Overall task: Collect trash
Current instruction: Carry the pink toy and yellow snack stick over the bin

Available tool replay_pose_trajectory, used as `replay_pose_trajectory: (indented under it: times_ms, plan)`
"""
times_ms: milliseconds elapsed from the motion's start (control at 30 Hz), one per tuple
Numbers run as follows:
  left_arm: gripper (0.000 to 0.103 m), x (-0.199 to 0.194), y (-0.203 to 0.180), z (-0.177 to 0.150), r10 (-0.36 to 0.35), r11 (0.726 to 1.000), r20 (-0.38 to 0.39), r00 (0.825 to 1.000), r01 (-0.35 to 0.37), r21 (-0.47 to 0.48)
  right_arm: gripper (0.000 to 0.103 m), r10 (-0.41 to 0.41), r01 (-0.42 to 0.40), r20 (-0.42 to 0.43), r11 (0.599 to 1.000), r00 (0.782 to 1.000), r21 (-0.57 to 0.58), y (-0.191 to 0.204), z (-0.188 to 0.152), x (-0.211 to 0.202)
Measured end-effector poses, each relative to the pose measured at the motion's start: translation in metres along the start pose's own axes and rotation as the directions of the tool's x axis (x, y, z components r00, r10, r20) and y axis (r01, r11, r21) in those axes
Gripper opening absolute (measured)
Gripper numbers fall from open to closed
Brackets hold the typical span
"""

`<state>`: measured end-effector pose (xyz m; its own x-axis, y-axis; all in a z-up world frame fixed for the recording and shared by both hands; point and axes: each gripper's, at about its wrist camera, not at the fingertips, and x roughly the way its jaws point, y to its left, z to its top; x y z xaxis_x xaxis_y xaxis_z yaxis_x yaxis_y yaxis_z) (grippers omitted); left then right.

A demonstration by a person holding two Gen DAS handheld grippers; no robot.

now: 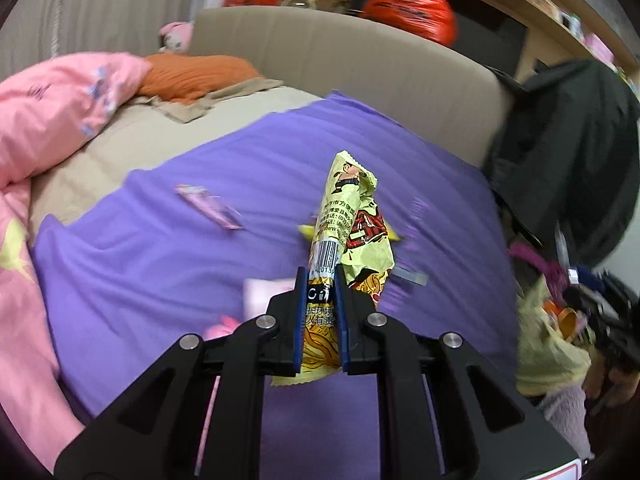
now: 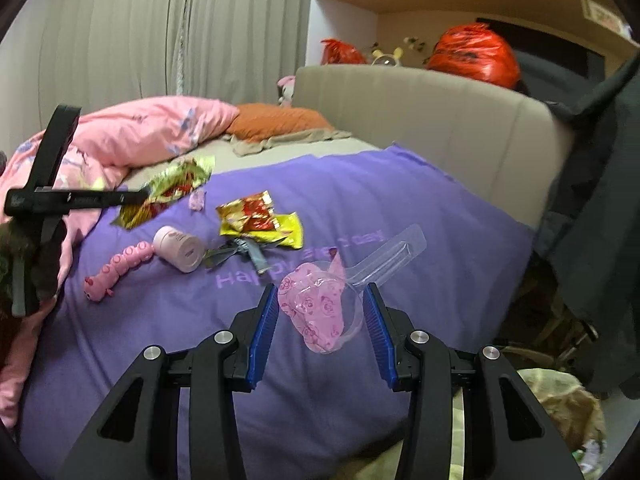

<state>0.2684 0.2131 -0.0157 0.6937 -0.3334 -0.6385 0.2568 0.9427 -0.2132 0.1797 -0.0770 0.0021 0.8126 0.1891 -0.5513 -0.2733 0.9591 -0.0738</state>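
Left hand-held gripper (image 1: 321, 280) clamps a yellow wrapper (image 1: 352, 224) hiding blurred litter behind; right hand-held gripper (image 2: 320, 300) gapes around pink packaging (image 2: 316, 308).

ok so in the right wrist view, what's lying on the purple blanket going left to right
pink segmented caterpillar toy → pale pink round jar on its side → crumpled red and yellow snack wrappers → pink printed blister pack with clear plastic handle, between the open right gripper fingers

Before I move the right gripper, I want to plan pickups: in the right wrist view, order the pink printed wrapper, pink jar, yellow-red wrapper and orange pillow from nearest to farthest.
1. Pink printed wrapper, between the open jaws of the right gripper.
2. Pink jar, ahead left.
3. Yellow-red wrapper, slightly farther, centre.
4. Orange pillow, by the headboard.
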Motion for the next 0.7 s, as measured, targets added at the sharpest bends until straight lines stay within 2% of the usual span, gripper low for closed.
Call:
replay_pose_trajectory:
  times_ms: [133, 400, 700]
  plan:
    - [0.012, -0.012, -0.04, 0.001, -0.024, 0.999, 0.008, 1.0, 0.024, 0.026, 0.041, -0.007, 0.007, 0.024, 1.0, 1.0, -0.003, -0.018, 0.001, -0.023]
    - [0.012, -0.052, -0.119, 0.019, -0.041, 0.994, 0.078, 0.996, 0.033, 0.106, 0.041, -0.021, 0.025, 0.083, 0.999, 0.996, -0.039, -0.049, 0.005, -0.071]
    - [0.012, -0.068, -0.219, 0.014, -0.11, 0.967, 0.07, 0.991, 0.091, 0.238, 0.041, -0.053, 0.058, 0.126, 0.998, 0.991, -0.033, -0.09, -0.008, -0.123]
